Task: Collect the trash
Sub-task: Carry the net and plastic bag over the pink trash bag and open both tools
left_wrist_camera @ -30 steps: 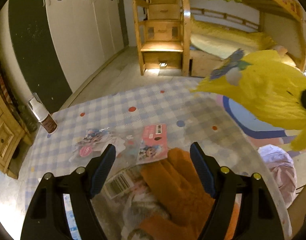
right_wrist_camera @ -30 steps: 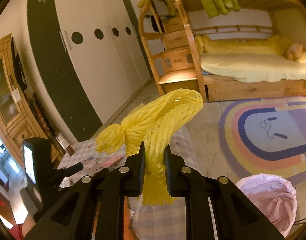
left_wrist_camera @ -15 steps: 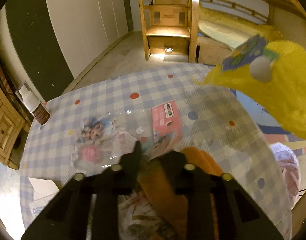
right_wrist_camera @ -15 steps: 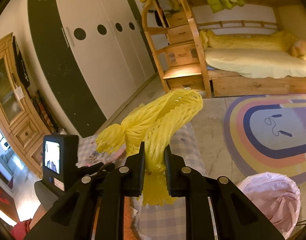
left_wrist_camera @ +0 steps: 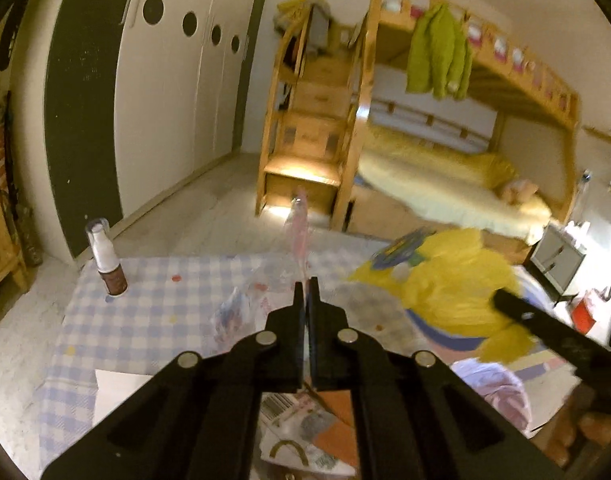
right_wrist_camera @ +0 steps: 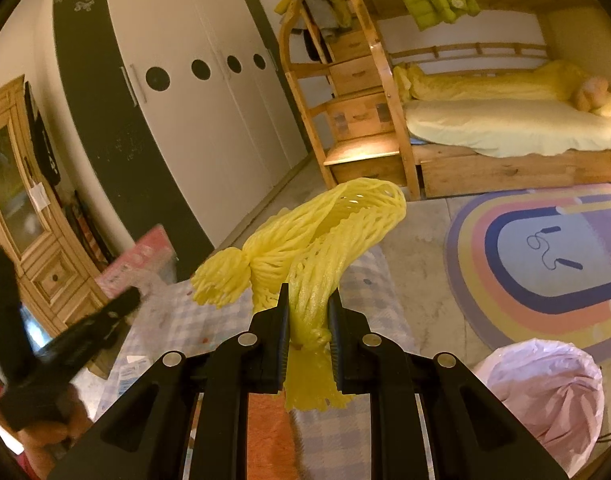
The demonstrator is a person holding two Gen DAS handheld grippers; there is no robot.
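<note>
My left gripper is shut on a thin pink and clear plastic wrapper, seen edge-on and lifted above the checked table. The same wrapper and the left gripper show at the left of the right wrist view. My right gripper is shut on a yellow foam net sleeve, held above the table's right end. That sleeve shows at the right of the left wrist view. A pink trash bag sits on the floor to the right.
A brown spray bottle stands at the table's far left corner. More wrappers, a white card and an orange cloth lie on the table. A wardrobe, bunk bed and rug lie beyond.
My left gripper closed on the pink wrapper and lifted it off the table, tilting upward. The right gripper kept holding the yellow sleeve, nearly still.
</note>
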